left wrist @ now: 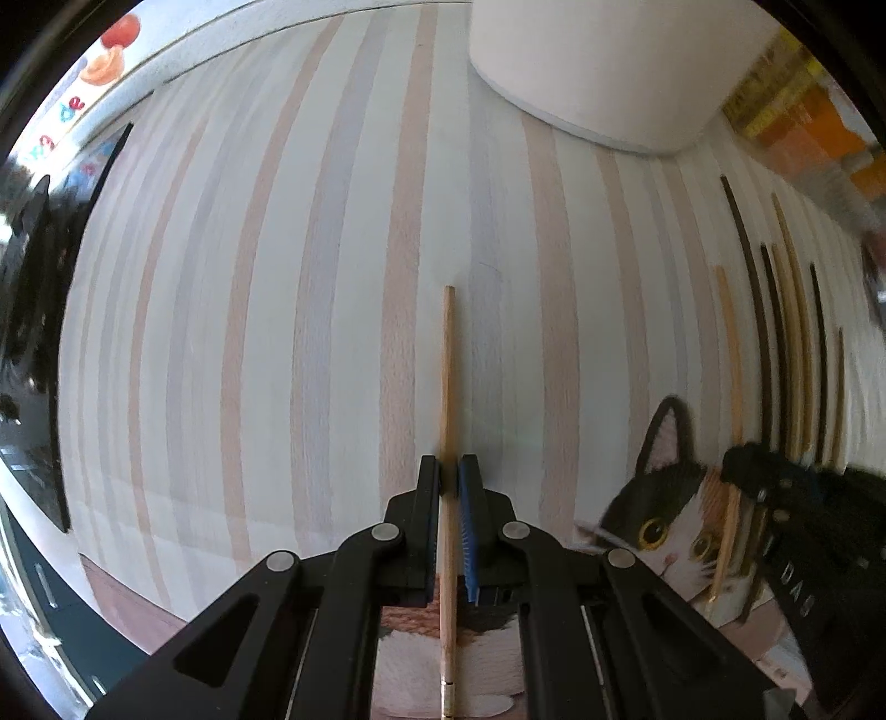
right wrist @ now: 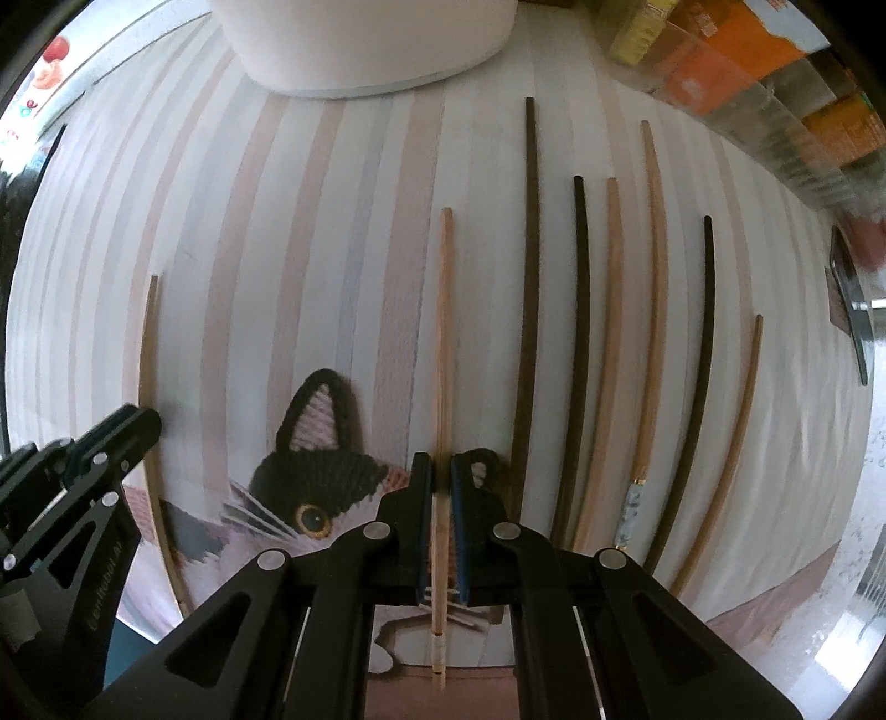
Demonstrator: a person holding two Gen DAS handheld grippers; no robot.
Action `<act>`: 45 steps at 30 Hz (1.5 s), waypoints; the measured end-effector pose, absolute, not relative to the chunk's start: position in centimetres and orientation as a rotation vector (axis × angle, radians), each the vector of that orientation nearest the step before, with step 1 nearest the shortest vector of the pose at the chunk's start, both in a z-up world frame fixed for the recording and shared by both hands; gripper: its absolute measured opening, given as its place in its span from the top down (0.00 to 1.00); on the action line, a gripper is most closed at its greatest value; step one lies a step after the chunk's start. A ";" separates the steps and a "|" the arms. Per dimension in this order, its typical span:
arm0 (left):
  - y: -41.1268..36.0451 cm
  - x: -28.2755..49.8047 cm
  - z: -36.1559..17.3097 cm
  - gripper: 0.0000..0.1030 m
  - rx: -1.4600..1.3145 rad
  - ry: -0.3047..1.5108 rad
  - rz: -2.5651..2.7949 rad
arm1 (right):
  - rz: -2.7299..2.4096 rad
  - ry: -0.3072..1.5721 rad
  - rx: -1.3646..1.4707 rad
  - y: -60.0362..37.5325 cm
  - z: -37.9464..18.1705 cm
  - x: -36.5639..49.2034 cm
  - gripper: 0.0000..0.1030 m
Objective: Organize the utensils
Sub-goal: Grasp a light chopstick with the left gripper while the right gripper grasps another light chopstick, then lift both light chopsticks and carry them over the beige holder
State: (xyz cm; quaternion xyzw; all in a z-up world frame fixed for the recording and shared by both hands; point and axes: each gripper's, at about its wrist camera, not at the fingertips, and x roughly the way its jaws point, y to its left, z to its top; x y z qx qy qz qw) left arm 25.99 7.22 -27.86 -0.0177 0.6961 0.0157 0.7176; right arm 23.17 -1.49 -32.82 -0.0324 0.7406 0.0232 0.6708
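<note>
Plainly, by item:

Left gripper: jaws clenched on a light wooden chopstick, grasped partway along its length.

Left-held chopstick: long axis runs near to far, straight along the fingers; its plain end points far, its capped end lies near, under the gripper body. It sits over the striped mat.

Right gripper: jaws clenched on a second light chopstick, again grasped partway along.

Right-held chopstick: long axis near to far, far end toward the white round container; banded end near.

Loose chopsticks: six, in a row to the right of the right gripper, all lying near to far, roughly parallel. Three are dark, three are light, one of which has a patterned handle.

Total chopsticks: eight.

Mat: pastel stripes, with a cat picture at its near edge.
</note>
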 end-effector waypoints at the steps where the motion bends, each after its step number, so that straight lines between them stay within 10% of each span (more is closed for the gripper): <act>1: 7.3 26.3 -27.9 0.96 -0.060 1.545 0.037 | 0.050 1.667 -0.061 -1.8 -32.9 23.1 0.93; 21: 6.1 27.7 -28.3 0.96 0.026 1.570 -0.017 | 0.040 1.699 -0.046 -1.9 -33.0 26.4 0.93; 45: 5.1 26.8 -12.4 0.96 0.016 1.140 -0.048 | 0.165 1.270 0.112 -6.9 -19.9 25.5 0.94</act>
